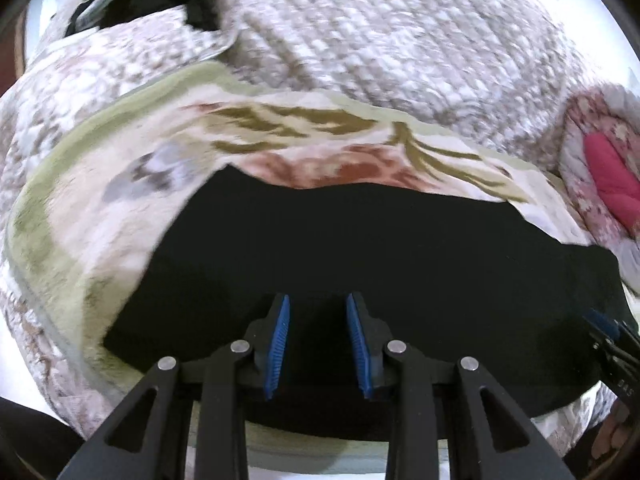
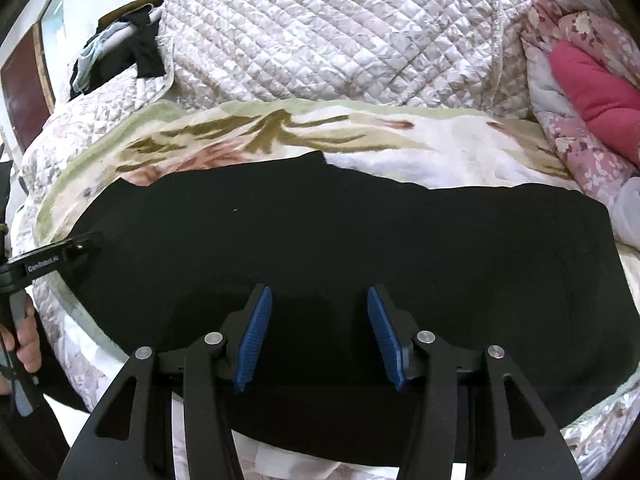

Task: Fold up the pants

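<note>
Black pants (image 2: pixel 360 240) lie flat on a floral blanket (image 2: pixel 400 148). The left gripper (image 1: pixel 318 312) and right gripper (image 2: pixel 319 304) both stand apart, empty, above them. Only the right view shows the pants' full width and the person's left hand (image 2: pixel 26 336).

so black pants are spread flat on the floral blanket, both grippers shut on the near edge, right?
Not quite. Both wrist views show the left gripper and right gripper open, pads apart over the cloth. The black pants do lie flat on the floral blanket.
</note>
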A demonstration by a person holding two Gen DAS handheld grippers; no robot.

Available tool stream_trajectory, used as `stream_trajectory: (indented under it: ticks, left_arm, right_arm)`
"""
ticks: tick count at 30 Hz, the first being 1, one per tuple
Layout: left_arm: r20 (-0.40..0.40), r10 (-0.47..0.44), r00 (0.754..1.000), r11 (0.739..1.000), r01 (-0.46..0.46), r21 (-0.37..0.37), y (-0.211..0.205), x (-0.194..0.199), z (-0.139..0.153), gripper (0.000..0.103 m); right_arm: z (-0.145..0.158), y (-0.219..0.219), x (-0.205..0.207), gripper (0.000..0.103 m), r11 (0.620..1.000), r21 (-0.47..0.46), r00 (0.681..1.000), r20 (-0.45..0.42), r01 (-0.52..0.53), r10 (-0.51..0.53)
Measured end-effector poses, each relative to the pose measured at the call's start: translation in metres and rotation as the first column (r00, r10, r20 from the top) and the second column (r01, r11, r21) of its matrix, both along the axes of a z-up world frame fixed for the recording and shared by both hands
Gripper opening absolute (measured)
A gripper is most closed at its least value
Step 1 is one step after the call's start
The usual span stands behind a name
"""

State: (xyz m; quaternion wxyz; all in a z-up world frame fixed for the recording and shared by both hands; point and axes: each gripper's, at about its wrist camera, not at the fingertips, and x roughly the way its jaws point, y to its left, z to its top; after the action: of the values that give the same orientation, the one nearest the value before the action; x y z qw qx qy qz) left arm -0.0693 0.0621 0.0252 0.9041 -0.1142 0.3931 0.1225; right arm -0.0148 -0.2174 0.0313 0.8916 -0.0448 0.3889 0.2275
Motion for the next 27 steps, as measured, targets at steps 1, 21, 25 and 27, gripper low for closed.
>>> stream_trajectory:
  ticks: [1, 21, 25, 27]
  left_arm:
    - [0.000, -0.018, 1.000, 1.000, 0.018, 0.004, -0.005, 0.001, 0.000, 0.032]
    - [-0.013, -0.136, 0.991, 0.987, 0.136, 0.083, -0.053, -0.014, -0.006, 0.035]
    - [-0.010, -0.138, 0.990, 0.986, 0.138, 0.092, -0.054, -0.016, -0.007, 0.036]
    - [-0.007, -0.137, 0.990, 0.986, 0.138, 0.091, -0.053, -0.017, -0.007, 0.037]
  right_arm:
    - [0.000, 0.002, -0.001, 0.050, 1.000, -0.003, 1.000, 0.003, -0.010, 0.010]
    - [-0.013, 0.038, -0.032, 0.050, 0.982, -0.092, 0.987, 0.005, -0.162, 0.163]
    - [-0.014, 0.037, -0.032, 0.051, 0.981, -0.102, 0.986, 0.006, -0.166, 0.168]
    - [-0.015, 0.037, -0.034, 0.051, 0.979, -0.110, 0.985, 0.015, -0.169, 0.172]
